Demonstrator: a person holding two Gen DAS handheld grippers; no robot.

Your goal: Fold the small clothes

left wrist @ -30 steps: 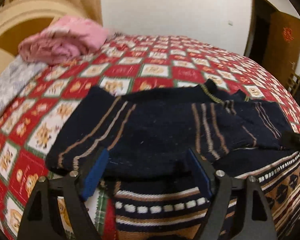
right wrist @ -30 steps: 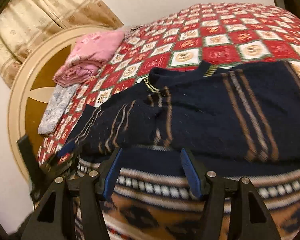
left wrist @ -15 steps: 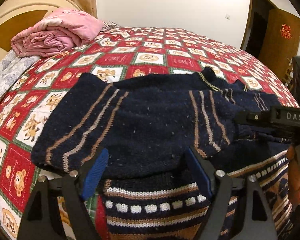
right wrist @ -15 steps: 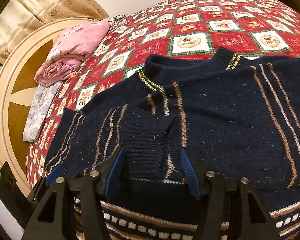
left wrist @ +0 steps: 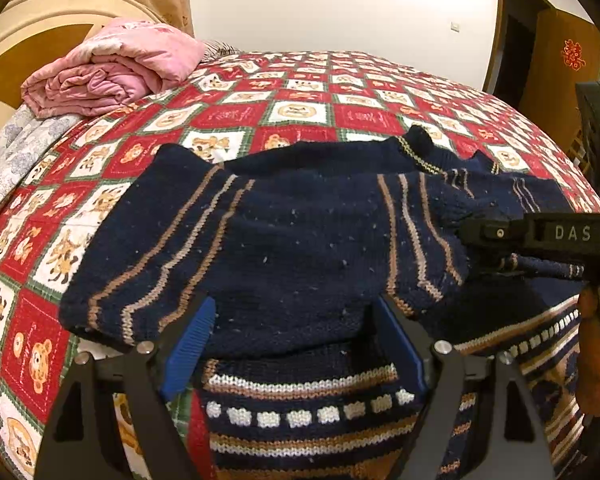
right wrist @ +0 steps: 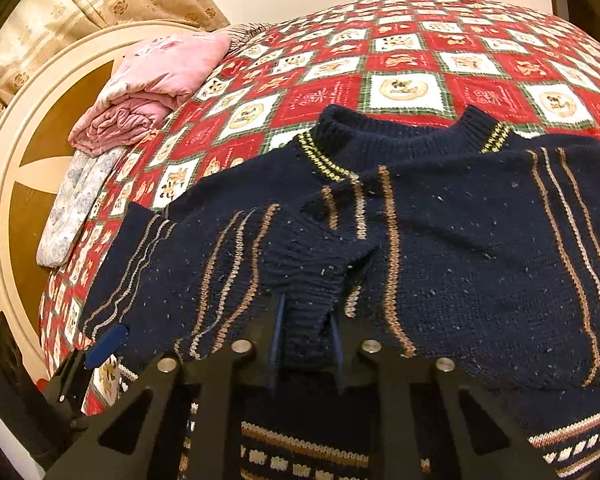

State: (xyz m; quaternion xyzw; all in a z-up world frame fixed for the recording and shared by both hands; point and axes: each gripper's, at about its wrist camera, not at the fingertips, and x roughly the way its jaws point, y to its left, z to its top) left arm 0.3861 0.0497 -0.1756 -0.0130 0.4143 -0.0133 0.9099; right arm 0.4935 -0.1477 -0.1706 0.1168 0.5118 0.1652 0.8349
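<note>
A navy knit sweater (left wrist: 308, 240) with tan stripes and a patterned hem lies on the bed, both sleeves folded in over the chest; it also shows in the right wrist view (right wrist: 460, 240). My left gripper (left wrist: 296, 340) is open, its blue pads straddling the folded left sleeve just above the hem. My right gripper (right wrist: 306, 328) is shut on the ribbed cuff (right wrist: 304, 292) of the other sleeve, which lies across the chest. The right gripper's black body (left wrist: 540, 236) shows in the left wrist view at the right edge.
The bed has a red, white and green checked quilt (left wrist: 300, 92). A folded pink blanket (left wrist: 112, 68) and a grey floral cloth (left wrist: 16, 160) lie by the round headboard (right wrist: 4, 184). A doorway (left wrist: 512, 60) stands at the far right.
My right gripper moved forward and closed on the sleeve cuff. My left gripper stayed open and shifted slightly closer over the left sleeve.
</note>
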